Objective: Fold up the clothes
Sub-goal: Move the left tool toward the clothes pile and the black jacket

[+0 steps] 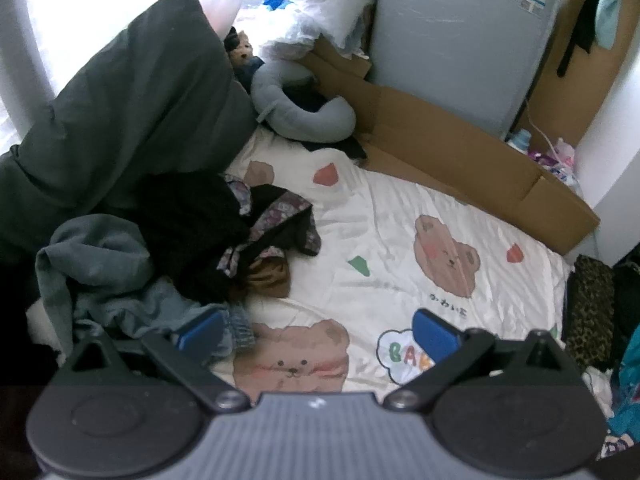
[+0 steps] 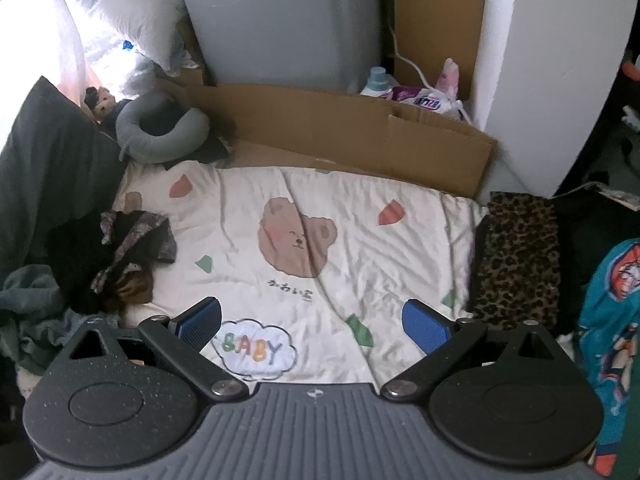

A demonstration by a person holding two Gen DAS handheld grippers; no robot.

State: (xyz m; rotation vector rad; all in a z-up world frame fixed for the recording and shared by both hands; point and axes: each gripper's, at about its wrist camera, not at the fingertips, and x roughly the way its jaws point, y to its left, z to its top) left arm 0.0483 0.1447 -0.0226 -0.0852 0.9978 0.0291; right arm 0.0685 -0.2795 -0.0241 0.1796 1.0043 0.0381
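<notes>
Bed: a white cover printed with bear faces, coloured shapes and a "BABY" cloud fills the middle of both views, wrinkled and mostly bare
Dark quilt: a big grey-green bundle rises at the upper left of the left wrist view, against the bright window
Cardboard: a flattened brown sheet runs along the far edge of the bed, in front of a tall grey panel
Pile of clothes: a loose heap at the left of the frame in both views, with a black garment, a floral piece, a brown item and a grey-blue sweater all tangled together, unfolded
Leopard cloth: a folded leopard-print piece lies at the right edge of the bed
Neck pillow: a grey curved pillow sits at the upper left, next to a small doll
Left hand-held gripper: spread wide and holding nothing, at the bottom of the frame; its left blue pad sits just at the hem of the grey-blue sweater, whether touching cannot be told
Right hand-held gripper: spread wide and empty, over the "BABY" cloud at the near edge of the bed
Bottle: a small blue-capped bottle stands behind the cardboard, upper right
</notes>
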